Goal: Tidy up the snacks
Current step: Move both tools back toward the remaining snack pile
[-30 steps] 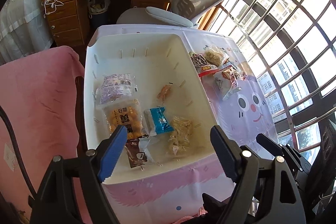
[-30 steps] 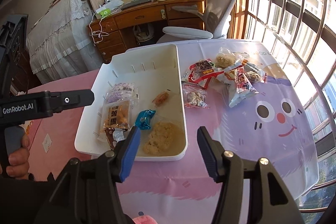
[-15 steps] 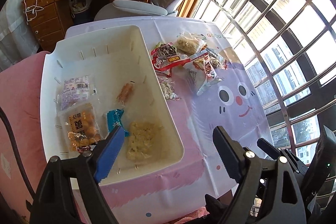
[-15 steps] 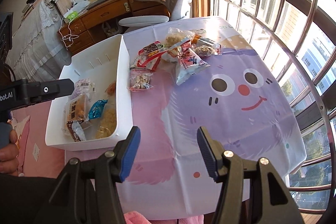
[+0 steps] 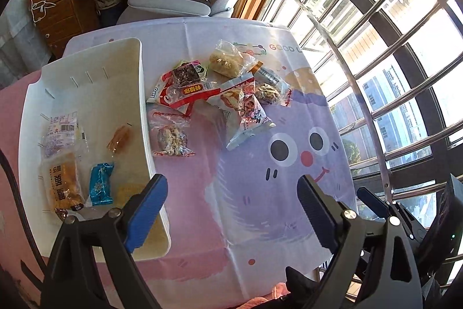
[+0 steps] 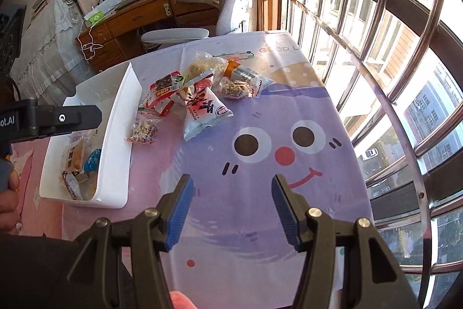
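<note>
while both tongs (image 5: 231, 193) (image 6: 230, 193) gape empty, snacks (image 5: 214, 94) lie beside bin (image 5: 141, 94).

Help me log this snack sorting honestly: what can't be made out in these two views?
- Left wrist view: the left gripper finger hides the near corner of the white bin, covering part of a pale snack.
- Right wrist view: the bin's near wall hides most snacks inside.
- Both views: packets in the snack pile overlap, so an exact count is uncertain.
- Print on the blue packet is too small to read.
</note>
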A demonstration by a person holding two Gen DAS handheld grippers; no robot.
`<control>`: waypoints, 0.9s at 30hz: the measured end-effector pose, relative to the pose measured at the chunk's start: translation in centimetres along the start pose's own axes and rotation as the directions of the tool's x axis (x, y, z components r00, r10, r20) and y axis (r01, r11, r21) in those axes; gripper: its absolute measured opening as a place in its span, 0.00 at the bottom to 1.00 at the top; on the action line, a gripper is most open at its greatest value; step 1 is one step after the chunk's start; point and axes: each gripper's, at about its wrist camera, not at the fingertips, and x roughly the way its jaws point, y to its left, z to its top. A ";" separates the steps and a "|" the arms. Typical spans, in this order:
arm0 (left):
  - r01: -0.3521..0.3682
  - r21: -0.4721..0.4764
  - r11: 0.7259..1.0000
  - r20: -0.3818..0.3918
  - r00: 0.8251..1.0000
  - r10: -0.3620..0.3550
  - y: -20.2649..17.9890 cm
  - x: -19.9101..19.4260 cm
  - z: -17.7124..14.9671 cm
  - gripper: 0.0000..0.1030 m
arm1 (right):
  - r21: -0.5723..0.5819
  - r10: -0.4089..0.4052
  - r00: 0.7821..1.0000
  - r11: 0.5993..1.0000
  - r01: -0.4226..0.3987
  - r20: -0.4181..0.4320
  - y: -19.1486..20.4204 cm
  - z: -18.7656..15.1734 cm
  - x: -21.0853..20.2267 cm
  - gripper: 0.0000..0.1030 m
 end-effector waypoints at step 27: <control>-0.221 -0.243 0.945 -0.250 0.955 0.159 -3.4 15.6 9.1 0.88 | -0.302 0.142 0.989 0.945 -0.127 0.028 -5.8 9.6 12.1 0.55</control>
